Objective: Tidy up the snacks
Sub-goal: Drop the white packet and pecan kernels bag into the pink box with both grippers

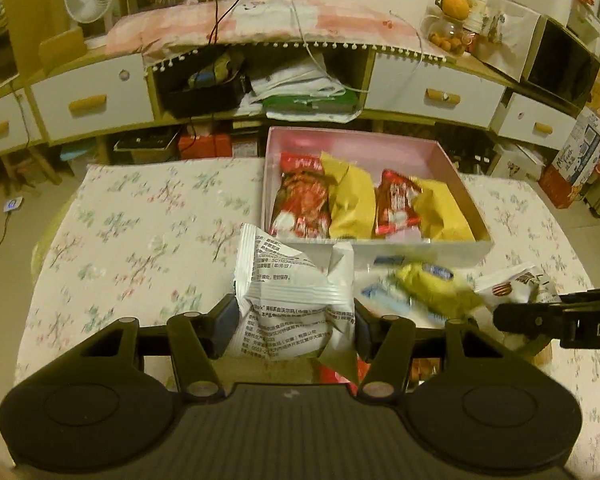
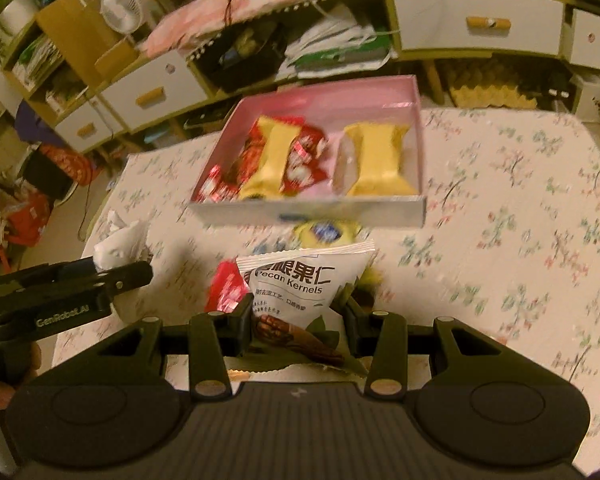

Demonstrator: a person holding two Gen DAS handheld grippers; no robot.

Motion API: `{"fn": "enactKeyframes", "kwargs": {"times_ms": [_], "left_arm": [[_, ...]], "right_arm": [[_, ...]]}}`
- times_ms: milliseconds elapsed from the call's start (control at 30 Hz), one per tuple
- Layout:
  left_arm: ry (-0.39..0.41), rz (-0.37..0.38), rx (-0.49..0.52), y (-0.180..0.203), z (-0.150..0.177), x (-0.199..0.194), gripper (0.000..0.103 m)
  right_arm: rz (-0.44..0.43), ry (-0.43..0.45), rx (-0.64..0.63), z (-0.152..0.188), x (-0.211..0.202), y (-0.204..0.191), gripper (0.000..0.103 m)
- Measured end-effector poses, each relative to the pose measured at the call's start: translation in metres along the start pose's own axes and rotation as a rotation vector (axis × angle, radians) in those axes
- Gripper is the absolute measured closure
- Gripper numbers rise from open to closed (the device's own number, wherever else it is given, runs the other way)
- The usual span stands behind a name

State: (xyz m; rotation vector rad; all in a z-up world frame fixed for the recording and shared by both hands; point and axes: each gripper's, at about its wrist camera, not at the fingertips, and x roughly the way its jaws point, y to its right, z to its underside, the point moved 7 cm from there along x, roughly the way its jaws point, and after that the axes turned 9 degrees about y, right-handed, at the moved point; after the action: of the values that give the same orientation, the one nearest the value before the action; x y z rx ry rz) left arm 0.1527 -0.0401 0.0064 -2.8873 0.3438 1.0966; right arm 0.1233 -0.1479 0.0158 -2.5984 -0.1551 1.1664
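Left gripper (image 1: 292, 322) pinches white snack bag (image 1: 288, 292) | right gripper (image 2: 298, 320) pinches pecan kernels bag (image 2: 300, 280) | pink box (image 1: 440, 148) at table's (image 1: 140, 220) far edge holds maybe four packs | blurry few still outside.

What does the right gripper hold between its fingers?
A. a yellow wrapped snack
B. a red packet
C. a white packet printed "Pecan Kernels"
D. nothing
C: in the right wrist view the right gripper is closed on the white Pecan Kernels packet, while the yellow snacks lie in the pink box.
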Motion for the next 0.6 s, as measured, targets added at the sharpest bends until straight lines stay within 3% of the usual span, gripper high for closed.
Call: {"fn": "enactKeyframes", "kwargs": {"times_ms": [233, 600], "left_arm": [[0.066, 0.019, 0.015, 0.004, -0.036, 0.041, 0.04], [0.062, 0.035, 0.079, 0.018, -0.062, 0.112, 0.04]], "right_arm": [[0.026, 0.082, 0.006, -0.034, 0.016, 0.02, 0.063], [0.073, 0.114, -0.002, -0.09, 0.075, 0.046, 0.063]]}}
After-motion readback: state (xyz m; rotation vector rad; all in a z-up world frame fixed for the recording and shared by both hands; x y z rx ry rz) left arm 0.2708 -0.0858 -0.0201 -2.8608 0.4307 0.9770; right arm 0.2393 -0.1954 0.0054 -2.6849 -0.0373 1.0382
